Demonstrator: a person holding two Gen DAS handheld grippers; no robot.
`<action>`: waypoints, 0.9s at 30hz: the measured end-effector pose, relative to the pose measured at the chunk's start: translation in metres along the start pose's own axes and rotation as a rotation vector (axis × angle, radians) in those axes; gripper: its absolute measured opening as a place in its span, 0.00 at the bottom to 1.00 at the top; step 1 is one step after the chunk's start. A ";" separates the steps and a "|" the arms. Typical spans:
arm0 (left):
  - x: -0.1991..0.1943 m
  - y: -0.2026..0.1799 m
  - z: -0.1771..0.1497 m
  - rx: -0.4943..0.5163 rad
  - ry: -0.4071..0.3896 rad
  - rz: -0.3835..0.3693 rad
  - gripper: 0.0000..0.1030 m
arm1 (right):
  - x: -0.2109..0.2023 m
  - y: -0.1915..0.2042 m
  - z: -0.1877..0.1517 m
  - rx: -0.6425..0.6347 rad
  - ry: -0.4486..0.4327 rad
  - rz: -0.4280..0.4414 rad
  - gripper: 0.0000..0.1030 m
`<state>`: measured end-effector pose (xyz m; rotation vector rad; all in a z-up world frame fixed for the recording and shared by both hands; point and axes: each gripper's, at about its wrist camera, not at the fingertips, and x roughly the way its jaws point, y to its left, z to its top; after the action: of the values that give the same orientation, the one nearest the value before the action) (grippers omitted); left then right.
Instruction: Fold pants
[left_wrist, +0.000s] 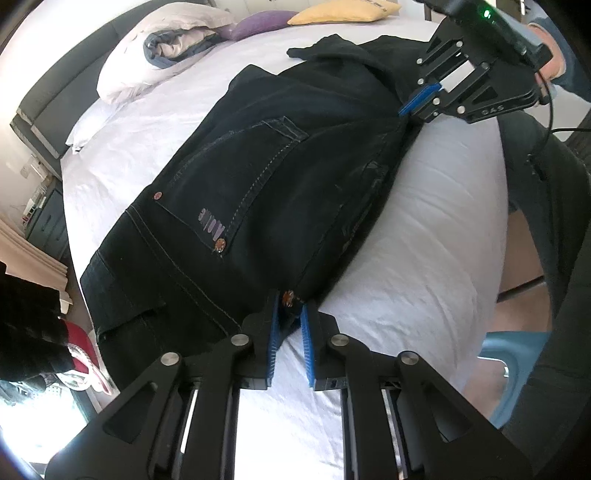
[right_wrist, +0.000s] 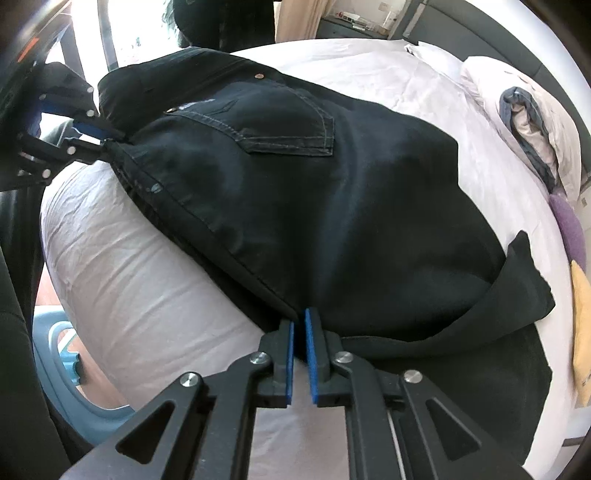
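Dark denim pants (left_wrist: 258, 192) lie folded lengthwise on a white bed, back pocket and copper rivets facing up. My left gripper (left_wrist: 290, 306) is shut on the waistband corner of the pants at the near edge. My right gripper (right_wrist: 299, 325) is shut on the near edge of the pants (right_wrist: 314, 206) further down the leg. The right gripper also shows in the left wrist view (left_wrist: 413, 107), pinching the fabric edge. The left gripper shows in the right wrist view (right_wrist: 99, 138) on the waistband corner. A loose black leg end (right_wrist: 517, 280) lies folded over at the right.
White bed sheet (left_wrist: 406, 240) under the pants. Pillows and a folded duvet (left_wrist: 159, 48) at the head, purple cushion (left_wrist: 258, 22) and yellow cushion (left_wrist: 340, 13) beside them. A blue plastic stool (right_wrist: 55, 354) stands on the floor by the bed edge. The person's dark-clad legs (left_wrist: 546, 192) stand close.
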<state>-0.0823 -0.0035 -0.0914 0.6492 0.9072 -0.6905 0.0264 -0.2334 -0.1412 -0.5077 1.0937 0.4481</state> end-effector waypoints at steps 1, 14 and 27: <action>-0.004 0.002 -0.001 -0.008 0.009 -0.013 0.14 | -0.001 0.001 0.000 -0.005 -0.003 -0.009 0.10; -0.018 0.066 0.081 -0.392 -0.206 -0.114 0.15 | 0.001 0.013 -0.018 0.088 -0.063 -0.088 0.13; 0.049 0.076 0.026 -0.528 -0.068 -0.131 0.15 | -0.064 -0.058 -0.015 0.488 -0.254 0.197 0.47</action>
<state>0.0092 0.0112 -0.1060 0.0970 1.0224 -0.5511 0.0237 -0.2952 -0.0784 0.0868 0.9659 0.3873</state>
